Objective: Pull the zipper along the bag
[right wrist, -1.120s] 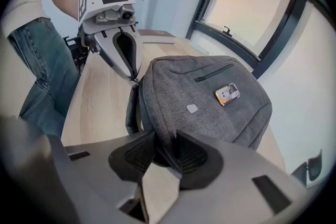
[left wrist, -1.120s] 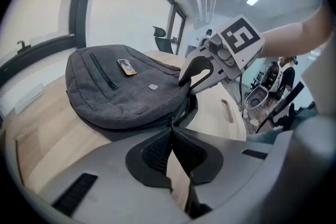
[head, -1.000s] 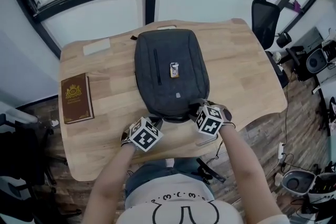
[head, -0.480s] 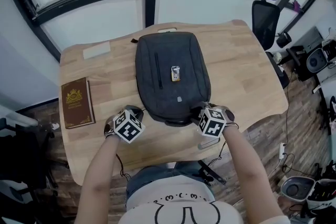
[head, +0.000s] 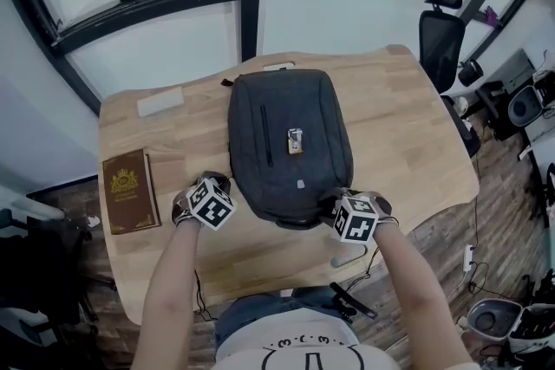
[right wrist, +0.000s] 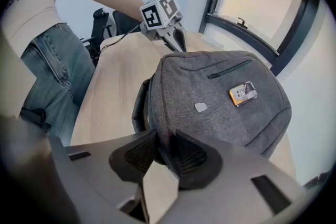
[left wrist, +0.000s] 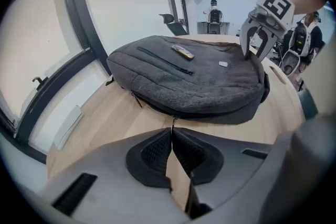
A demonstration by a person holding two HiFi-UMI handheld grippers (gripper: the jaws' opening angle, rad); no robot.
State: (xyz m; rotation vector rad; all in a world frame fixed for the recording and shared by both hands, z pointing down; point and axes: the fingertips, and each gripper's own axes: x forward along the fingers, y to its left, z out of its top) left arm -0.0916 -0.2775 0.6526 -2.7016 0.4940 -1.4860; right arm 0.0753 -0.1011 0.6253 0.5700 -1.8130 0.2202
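Note:
A dark grey backpack lies flat on the wooden table, with a small picture tag on its front. My left gripper sits at the bag's near left edge. In the left gripper view it is shut on the thin metal zipper pull of the side zipper. My right gripper is at the bag's near right corner. In the right gripper view it pinches the bag's edge beside the carry handle.
A brown book lies at the table's left, and a flat white piece at the back left. A grey object rests near the front edge. An office chair stands off the table's right. A dark window frame runs behind.
My left gripper has slid left from the bag's near end round to its left side, keeping hold of the zipper pull. The right gripper has stayed on the bag's corner.

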